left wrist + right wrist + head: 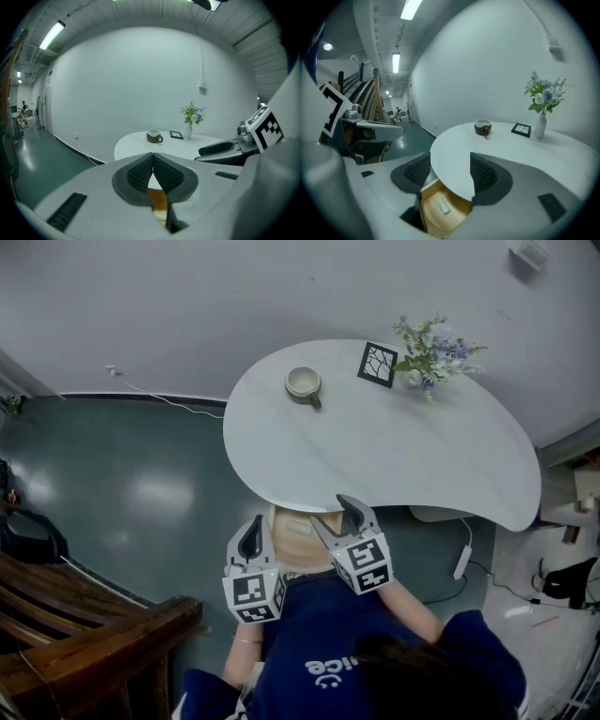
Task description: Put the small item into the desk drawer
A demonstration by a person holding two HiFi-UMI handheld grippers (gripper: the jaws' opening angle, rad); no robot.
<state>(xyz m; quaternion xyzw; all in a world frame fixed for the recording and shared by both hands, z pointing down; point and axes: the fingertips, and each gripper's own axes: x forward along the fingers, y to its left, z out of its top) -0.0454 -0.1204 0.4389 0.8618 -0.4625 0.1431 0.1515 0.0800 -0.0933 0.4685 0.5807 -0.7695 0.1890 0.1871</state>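
Observation:
A light wooden drawer stands pulled out from under the near edge of the white desk. In the right gripper view a small pale flat item lies on the drawer's floor. My right gripper hangs above the drawer's right side, open, with nothing between its pads. My left gripper sits at the drawer's left edge with its pads pressed together, empty.
On the desk stand a mug, a small black picture frame and a vase of flowers. A dark wooden bench sits at the lower left on the green floor. A white cable hangs at the right.

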